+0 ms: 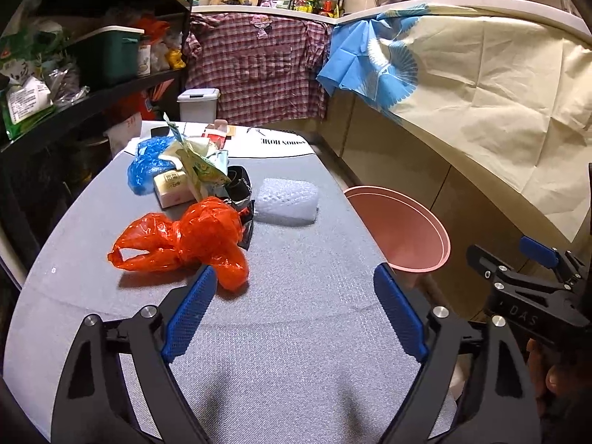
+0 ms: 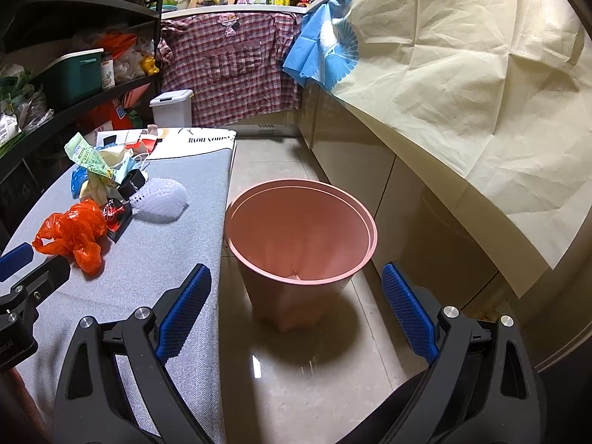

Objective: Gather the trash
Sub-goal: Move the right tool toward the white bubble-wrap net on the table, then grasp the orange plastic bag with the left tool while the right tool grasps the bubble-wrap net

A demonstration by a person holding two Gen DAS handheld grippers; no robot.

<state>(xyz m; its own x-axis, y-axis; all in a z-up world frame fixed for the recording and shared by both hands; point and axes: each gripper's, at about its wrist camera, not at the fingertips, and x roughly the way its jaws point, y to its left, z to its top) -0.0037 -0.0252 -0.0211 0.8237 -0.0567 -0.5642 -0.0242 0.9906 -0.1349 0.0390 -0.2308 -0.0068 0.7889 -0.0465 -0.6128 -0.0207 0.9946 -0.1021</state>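
Hovering wide apart and empty, the left gripper (image 1: 294,288) is held over bare table (image 1: 281,362); the orange bag (image 1: 185,240) lies just beyond. Right gripper (image 2: 296,290), also spread, is held before the pink bin (image 2: 301,222) beside the table's edge.

The table (image 1: 296,288) was grey with a fine weave. On it lay an orange plastic bag (image 1: 185,240), a blue bag (image 1: 148,164) and white netted foam (image 1: 286,199). The bin (image 2: 299,229) was pink; the hanging shirt (image 1: 259,70) was red-and-white checked.
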